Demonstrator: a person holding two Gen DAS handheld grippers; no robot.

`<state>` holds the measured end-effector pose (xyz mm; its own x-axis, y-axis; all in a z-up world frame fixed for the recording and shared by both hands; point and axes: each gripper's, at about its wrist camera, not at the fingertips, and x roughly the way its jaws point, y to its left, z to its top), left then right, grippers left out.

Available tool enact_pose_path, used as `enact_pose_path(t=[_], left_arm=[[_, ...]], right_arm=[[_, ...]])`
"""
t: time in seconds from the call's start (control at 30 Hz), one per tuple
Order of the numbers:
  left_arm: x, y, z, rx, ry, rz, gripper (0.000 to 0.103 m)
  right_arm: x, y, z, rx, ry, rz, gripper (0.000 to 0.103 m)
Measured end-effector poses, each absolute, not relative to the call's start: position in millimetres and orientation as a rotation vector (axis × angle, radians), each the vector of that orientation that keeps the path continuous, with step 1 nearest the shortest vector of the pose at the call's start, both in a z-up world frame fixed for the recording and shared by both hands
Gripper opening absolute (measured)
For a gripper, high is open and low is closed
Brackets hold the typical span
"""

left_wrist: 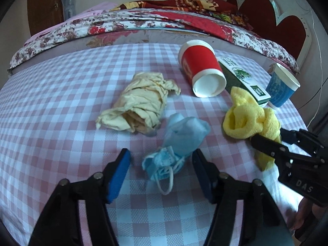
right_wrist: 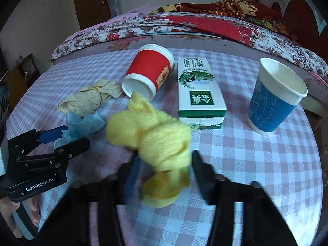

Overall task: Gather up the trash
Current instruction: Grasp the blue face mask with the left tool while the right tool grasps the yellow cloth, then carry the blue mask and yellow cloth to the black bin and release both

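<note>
Bedroom: checked pink-and-white worktop [left_wrist: 51, 112] set against a bed [left_wrist: 143, 20] with a floral quilt.

Right jaws [right_wrist: 164, 164]: partly closed on the knotted yellow cloth [right_wrist: 155, 143], pads pressing both its sides. To do this well I judge I should squeeze at the knot, not the loose tail, then lift straight up.

Left jaws [left_wrist: 161, 171]: wide open, straddling the crumpled blue face mask [left_wrist: 174, 147], pads apart from it; I should lower onto it before closing.

Beyond: wadded beige paper [left_wrist: 139, 102]; red paper cup [right_wrist: 147, 71] on its side; green-and-white carton [right_wrist: 198, 90] lying flat; blue paper cup [right_wrist: 274, 98] upright, far right.
</note>
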<state>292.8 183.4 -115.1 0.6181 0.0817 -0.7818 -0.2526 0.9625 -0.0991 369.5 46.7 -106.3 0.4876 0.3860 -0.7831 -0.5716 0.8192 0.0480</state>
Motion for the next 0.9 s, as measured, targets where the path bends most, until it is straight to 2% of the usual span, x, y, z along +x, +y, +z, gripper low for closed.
enact_pose_path(t=[0.03,0.13,0.43,0.9], left_arm=[[292,184,-114,-0.212,0.883,0.189,0.042],[285,185,-111,-0.233,0.874,0.173,0.035],[246,164,-89,-0.199,0.790,0.130,0.033],[204,82,-65,-0.077,0.731,0.033,0.033]], right_arm=[[368,46,-106,-0.227,0.884,0.588,0.044],[362,40,-103,-0.216,0.873,0.585,0.039],[327,-2,-84,-0.184,0.829,0.556,0.036],[261,-92,-63,-0.087,0.771,0.446,0.036]])
